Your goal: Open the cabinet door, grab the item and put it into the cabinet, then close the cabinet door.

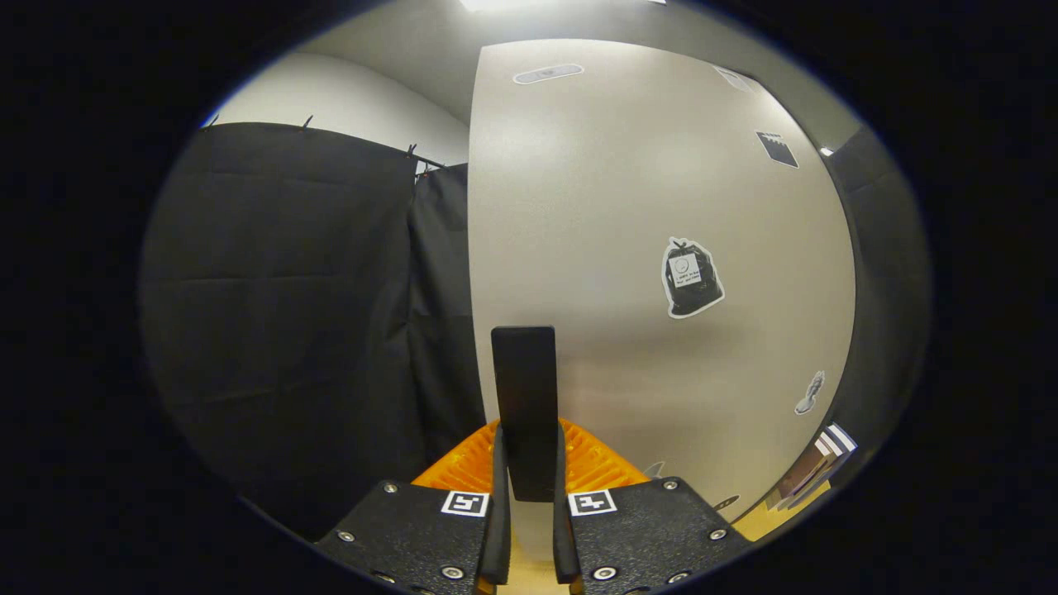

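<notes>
Gripper (529, 463) fingers (498, 529) stand close together at the bottom of the gripper view, both pressing on the sides of a dark, flat, upright handle (524, 397) that rises between them and past their tips; the grip is clenched on this handle. Handle is fixed on the pale door (645, 207) of the cabinet, near the door's left edge. Door surface curves broadly ahead and to the right of the fingers, carrying several stickers: a bag-shaped sticker (691, 278) right of the handle, a small grey one (811, 393) lower right, an oval one (547, 73) near the top, a dark square one (777, 149) upper right. Black cloth (289, 314) hangs left of the door. Striped books (814, 471) lean at the door's lower right. Whether the door is ajar cannot be told.
</notes>
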{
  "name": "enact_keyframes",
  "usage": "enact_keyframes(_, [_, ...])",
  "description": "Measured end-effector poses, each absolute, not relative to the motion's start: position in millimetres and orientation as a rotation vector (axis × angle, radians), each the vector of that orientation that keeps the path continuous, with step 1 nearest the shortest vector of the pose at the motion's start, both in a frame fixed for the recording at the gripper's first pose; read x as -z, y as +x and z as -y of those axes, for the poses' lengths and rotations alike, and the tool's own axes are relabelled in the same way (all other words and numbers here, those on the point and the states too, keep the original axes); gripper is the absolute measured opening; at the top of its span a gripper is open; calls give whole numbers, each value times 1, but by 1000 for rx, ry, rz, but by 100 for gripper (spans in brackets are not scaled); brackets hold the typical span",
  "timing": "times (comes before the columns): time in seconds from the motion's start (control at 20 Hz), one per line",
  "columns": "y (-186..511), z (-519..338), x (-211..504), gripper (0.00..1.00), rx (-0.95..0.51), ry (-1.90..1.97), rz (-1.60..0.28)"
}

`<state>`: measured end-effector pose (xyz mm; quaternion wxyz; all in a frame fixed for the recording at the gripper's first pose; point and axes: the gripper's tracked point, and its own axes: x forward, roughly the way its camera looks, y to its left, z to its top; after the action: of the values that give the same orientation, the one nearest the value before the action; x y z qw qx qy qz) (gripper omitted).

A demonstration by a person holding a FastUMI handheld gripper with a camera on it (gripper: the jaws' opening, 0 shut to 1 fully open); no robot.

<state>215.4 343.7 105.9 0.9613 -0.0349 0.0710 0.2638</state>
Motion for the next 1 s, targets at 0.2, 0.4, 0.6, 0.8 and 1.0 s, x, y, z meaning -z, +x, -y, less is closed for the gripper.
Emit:
enact_keyframes(0.2, [212, -337, -104, 21, -563, -70, -151])
enact_keyframes(0.4, [207, -331, -103, 21, -601, -70, -165])
enact_keyframes(0.6, [204, -324, -103, 21, -645, -84, -185])
enact_keyframes(0.8, [200, -317, -104, 21, -682, -53, -212])
enact_keyframes(1.0, [194, -307, -105, 21, -696, -62, -220])
